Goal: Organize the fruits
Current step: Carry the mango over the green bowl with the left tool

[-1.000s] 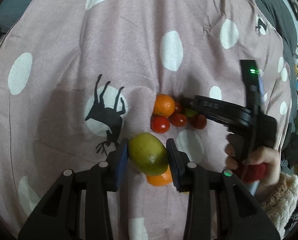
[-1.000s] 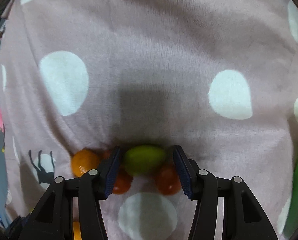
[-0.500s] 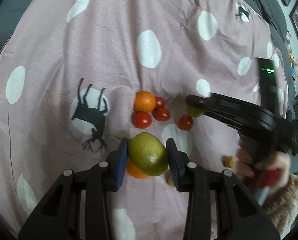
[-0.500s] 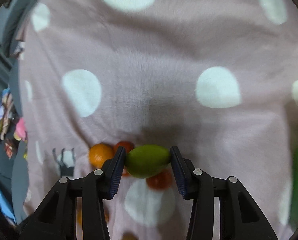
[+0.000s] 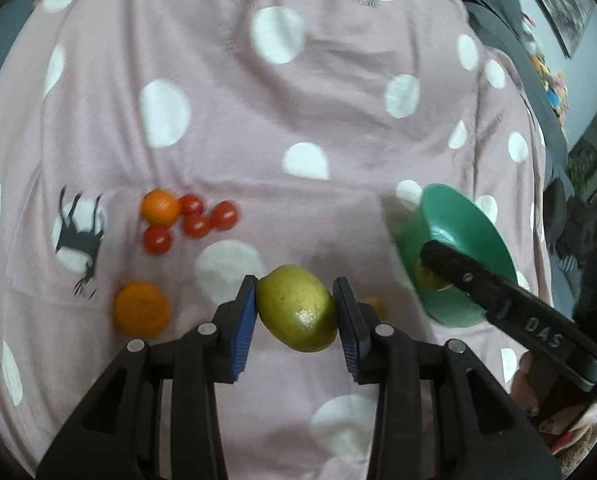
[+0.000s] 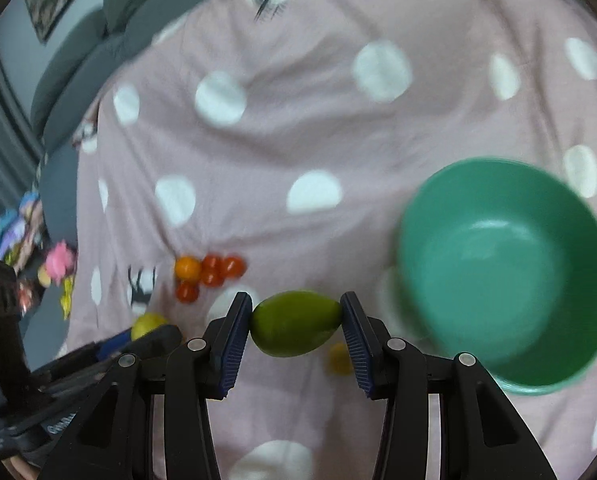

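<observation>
My left gripper (image 5: 294, 306) is shut on a yellow-green lemon (image 5: 296, 308), held above the blanket. In the right wrist view my right gripper (image 6: 296, 322) is shut on a green oval fruit (image 6: 296, 322), just left of an empty green bowl (image 6: 498, 264). The left wrist view shows the bowl (image 5: 458, 220) at the right, with the right gripper's finger (image 5: 478, 276) reaching over it. Two oranges (image 5: 159, 207) (image 5: 141, 314) and several cherry tomatoes (image 5: 196, 225) lie on the blanket at the left. A small yellow fruit (image 6: 338, 358) lies near the bowl.
Everything rests on a pink blanket with white dots (image 5: 258, 128) and a deer print (image 5: 78, 236). Grey cushions (image 6: 78, 60) line the far edge. Toys (image 6: 58, 264) lie off the blanket's left side. A person's hand (image 5: 538, 412) holds the right gripper.
The right gripper's jaws closed on the green fruit and lifted it off the pile. Both grippers carried their fruits to the right, and the green bowl came into view.
</observation>
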Motion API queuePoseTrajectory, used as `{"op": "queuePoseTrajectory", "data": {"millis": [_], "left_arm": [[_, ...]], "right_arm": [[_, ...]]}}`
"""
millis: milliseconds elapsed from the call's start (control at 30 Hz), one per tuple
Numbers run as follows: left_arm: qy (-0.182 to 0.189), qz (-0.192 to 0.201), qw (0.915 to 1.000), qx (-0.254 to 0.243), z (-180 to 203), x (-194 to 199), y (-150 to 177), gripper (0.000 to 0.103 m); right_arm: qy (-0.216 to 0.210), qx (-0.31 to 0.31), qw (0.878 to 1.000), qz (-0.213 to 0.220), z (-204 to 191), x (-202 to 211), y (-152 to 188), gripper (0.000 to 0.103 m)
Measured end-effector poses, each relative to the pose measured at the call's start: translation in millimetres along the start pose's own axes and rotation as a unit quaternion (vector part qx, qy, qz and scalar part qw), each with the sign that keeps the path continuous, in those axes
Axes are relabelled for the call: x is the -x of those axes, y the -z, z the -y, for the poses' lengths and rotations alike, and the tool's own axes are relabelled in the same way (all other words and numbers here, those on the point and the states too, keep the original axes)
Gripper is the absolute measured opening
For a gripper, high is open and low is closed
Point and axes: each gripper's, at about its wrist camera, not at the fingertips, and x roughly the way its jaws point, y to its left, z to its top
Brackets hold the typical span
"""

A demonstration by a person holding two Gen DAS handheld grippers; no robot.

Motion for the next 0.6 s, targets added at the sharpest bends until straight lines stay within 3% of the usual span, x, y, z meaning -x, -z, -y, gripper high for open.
{"op": "queuePoseTrajectory", "data": {"millis": [267, 600], "left_arm": [[0.027, 0.016, 0.9977, -0.06, 81, -17, -21, 0.038], [0.047, 0.011, 0.9924, -0.113, 149, -54, -30, 0.038]], "right_arm": [[0.044, -0.043, 0.996, 0.071, 48, 54, -19, 0.047], [0.067, -0.104, 0.987, 0.107, 110, 89, -23, 0.047]]}}
